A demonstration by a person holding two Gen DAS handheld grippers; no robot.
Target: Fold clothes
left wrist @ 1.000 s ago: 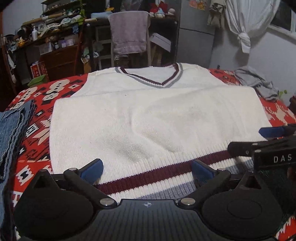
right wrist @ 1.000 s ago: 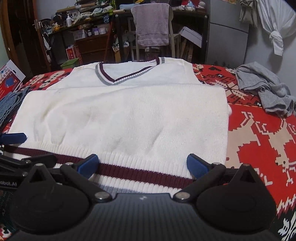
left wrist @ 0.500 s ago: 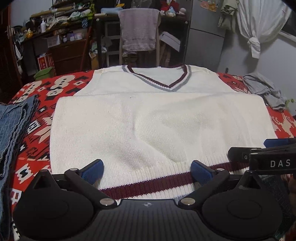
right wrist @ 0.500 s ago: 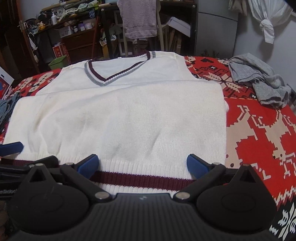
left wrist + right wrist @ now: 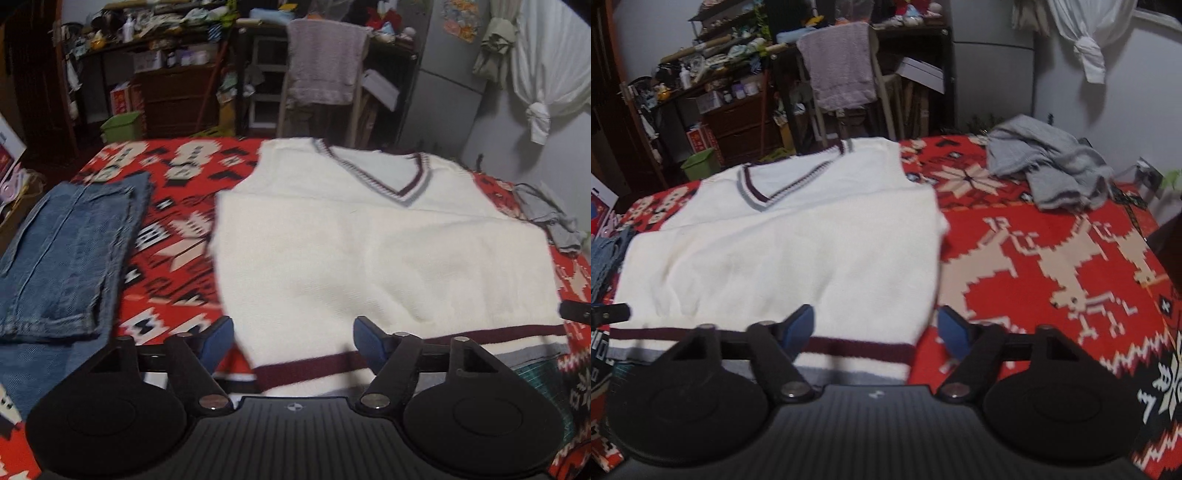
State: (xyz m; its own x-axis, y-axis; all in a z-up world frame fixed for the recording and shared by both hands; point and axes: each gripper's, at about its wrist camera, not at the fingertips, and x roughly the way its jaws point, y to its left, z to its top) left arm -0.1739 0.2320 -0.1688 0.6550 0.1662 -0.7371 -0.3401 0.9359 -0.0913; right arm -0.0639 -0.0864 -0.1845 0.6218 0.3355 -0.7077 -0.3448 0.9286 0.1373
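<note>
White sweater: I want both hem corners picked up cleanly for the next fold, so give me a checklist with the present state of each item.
1. Left tool open: ok.
2. Right tool open: ok.
3. Left tool astride the left hem corner of the white sweater: ok, the corner lies between its fingers.
4. Right tool astride the right hem corner: ok, the sweater's edge runs between its fingers.
5. Sweater flat, sleeves folded in: ok.
6. Fold path free of the folded jeans and the grey garment: ok, both lie apart from the sweater.
</note>
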